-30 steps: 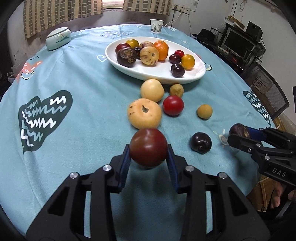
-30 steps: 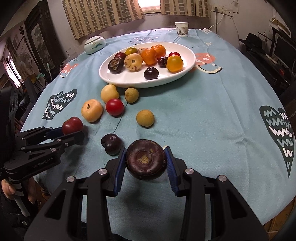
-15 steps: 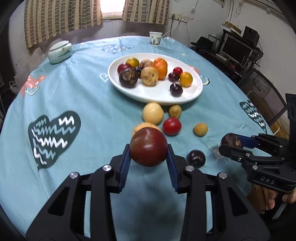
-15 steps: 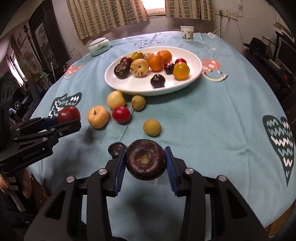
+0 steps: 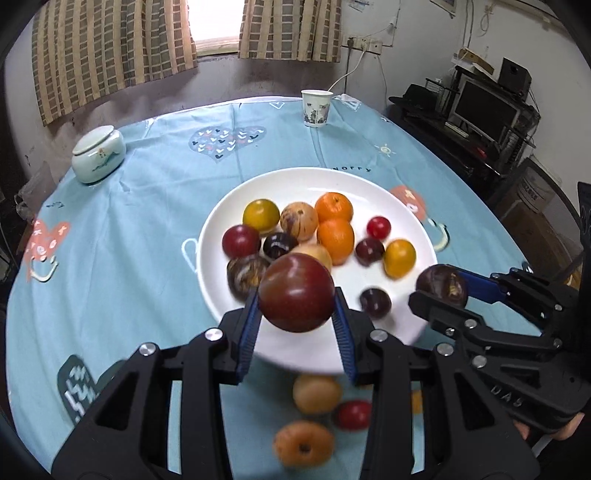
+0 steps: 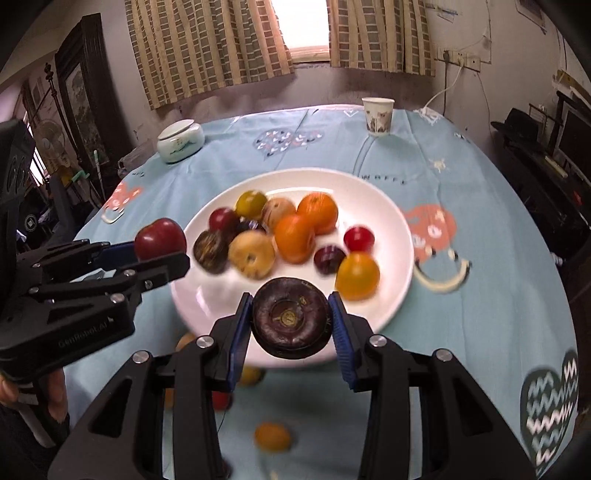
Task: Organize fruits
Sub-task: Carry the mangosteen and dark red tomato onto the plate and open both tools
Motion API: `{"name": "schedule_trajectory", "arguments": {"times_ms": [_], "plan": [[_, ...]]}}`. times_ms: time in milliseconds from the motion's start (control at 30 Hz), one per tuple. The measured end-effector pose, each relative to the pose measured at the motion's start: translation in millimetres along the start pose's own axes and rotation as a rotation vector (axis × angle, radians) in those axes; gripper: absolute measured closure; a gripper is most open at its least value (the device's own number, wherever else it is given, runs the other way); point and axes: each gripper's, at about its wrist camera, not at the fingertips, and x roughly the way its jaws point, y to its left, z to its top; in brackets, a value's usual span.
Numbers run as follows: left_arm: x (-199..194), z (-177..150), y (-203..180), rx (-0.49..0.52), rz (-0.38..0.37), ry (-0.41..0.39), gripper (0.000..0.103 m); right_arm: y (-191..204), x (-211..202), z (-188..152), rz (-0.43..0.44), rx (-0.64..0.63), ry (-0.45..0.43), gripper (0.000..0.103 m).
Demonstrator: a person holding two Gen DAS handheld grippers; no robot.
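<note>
Well along, I judge: the oval white ceramic plate (image 5: 221,225) already holds about eleven fruits, oranges near its centre. The left gripper (image 5: 296,314) clamps a round dark-red tomato-like fruit (image 5: 296,291) above the plate's 6 o'clock rim; the right gripper (image 6: 290,321) clamps a dark purple mangosteen (image 6: 290,317) at 5 o'clock. Several fruits remain on the light-blue tablecloth (image 5: 147,221) below

Lived-in home room, curtained window (image 5: 216,22), clothed dining table (image 5: 147,229), computer monitor (image 5: 485,107)

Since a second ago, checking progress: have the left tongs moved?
Yes. The left tongs, gripping the red plum, advanced toward the white plate, now over its near rim.
</note>
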Motion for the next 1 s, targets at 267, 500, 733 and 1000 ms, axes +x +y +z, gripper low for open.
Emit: {"name": "schedule_trajectory", "arguments": {"times_ms": [267,500,733,1000], "plan": [[30,1,8,-0.024,-0.026,0.027,0.064,-18,28,11,0.012,0.028,0.007,0.062],[34,1,7,-0.026,-0.050,0.030,0.064,-19,33,15,0.034,0.033,-0.005,0.061],[16,4,17,-0.057,-0.032,-0.058,0.037,-24,18,19,-0.012,0.052,-0.113,0.032],[11,-3,33,-0.103,-0.023,-0.061,0.037,-54,22,18,-0.040,0.186,-0.111,0.028]]}}
